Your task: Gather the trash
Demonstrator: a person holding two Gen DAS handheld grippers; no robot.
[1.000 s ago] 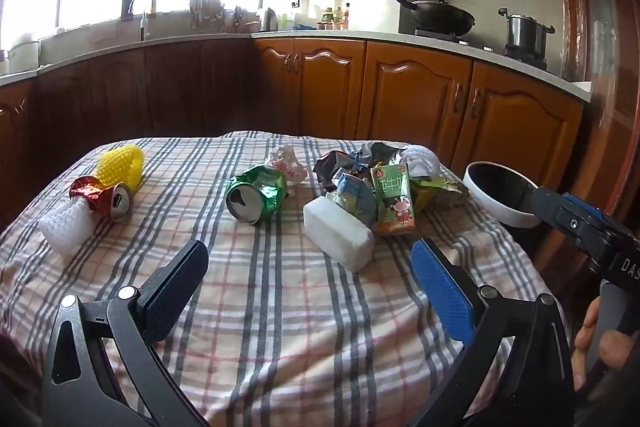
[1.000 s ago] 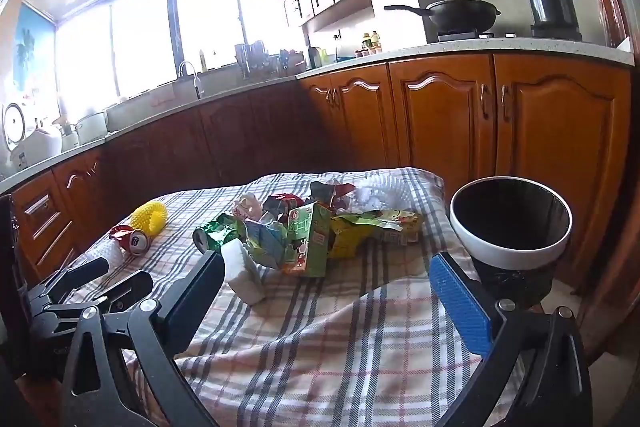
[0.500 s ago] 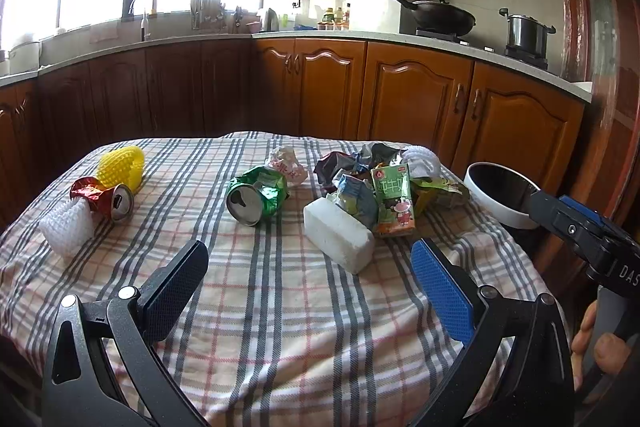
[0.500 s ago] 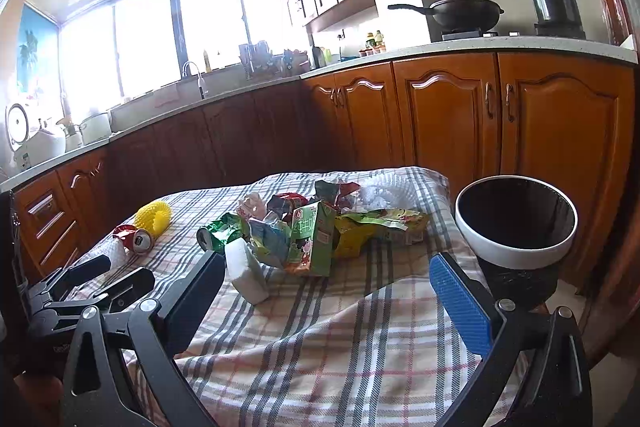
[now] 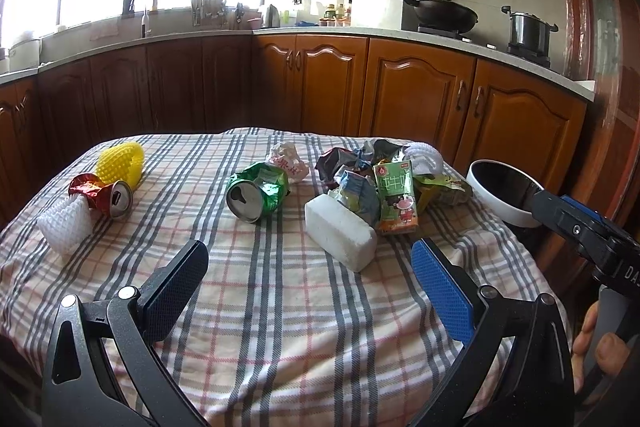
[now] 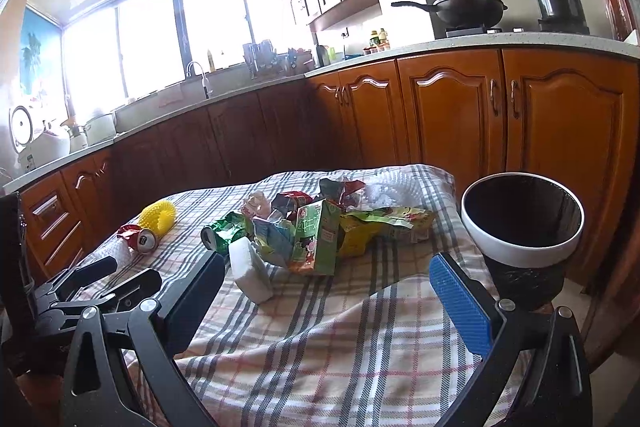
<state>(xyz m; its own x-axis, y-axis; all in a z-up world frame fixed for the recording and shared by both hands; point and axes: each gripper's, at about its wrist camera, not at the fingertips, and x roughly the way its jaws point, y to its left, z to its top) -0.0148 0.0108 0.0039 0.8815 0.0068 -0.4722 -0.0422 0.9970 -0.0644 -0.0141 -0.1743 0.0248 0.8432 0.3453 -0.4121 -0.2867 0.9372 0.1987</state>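
Both claws hung released and empty over the near edge of the plaid-clothed bench (image 5: 280,307): the left claw (image 5: 310,291) and the right claw (image 6: 328,303). The trash lay mid-bench. The white foam block (image 5: 340,233) sat nearest, probably light, stiff and crumbly, best pinched across its short sides. The crushed green drink can (image 5: 258,191) looked thin and slippery; its dented waist seemed the surest hold. The white-rimmed black bin (image 6: 522,223) stood off the bench's right edge.
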